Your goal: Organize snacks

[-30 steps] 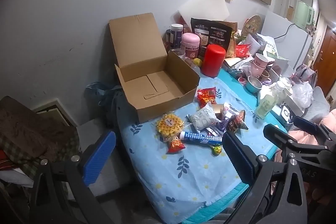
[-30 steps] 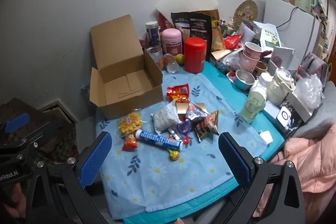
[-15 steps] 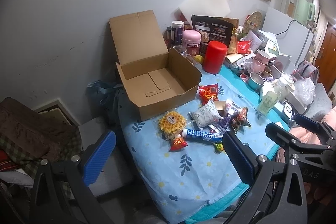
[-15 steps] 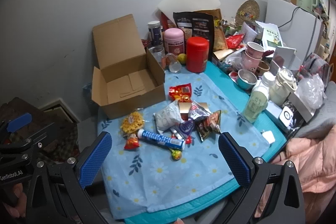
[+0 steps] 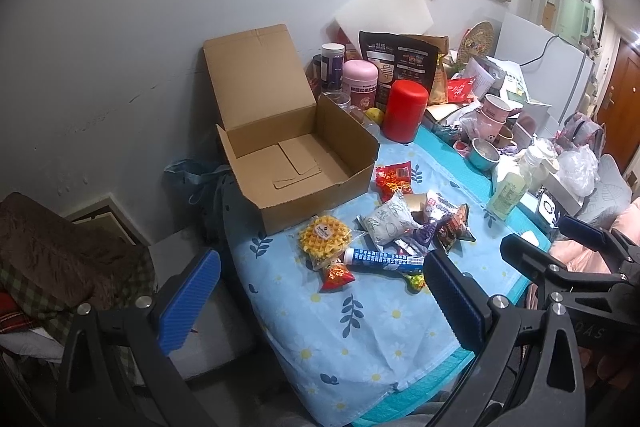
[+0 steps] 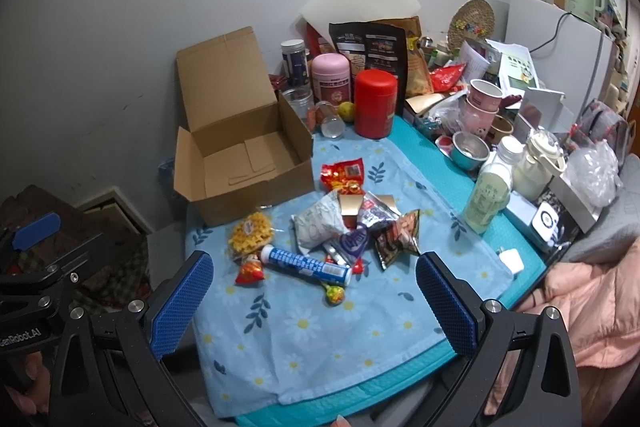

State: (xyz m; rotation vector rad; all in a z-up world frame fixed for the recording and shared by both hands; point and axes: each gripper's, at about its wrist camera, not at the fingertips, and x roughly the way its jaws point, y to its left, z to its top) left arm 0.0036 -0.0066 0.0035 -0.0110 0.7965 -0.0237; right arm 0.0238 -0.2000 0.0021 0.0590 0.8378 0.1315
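the left hand-held gripper's (image 5: 320, 301) right finger (image 5: 452, 297) covers the blue tube's (image 5: 382, 259) end. the snack pile (image 6: 352, 223) overlaps, hiding lower packets. packet print is too small to read. the desk's (image 6: 460, 359) near edge is cut off.

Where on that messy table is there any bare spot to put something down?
The near floral cloth, between the blue tube and the table's front edge, is bare. The open cardboard box is empty. The snack pile mid-cloth and the back by the red canister are crowded.

Heaped snacks (image 6: 332, 231) beside open box (image 6: 244, 163)
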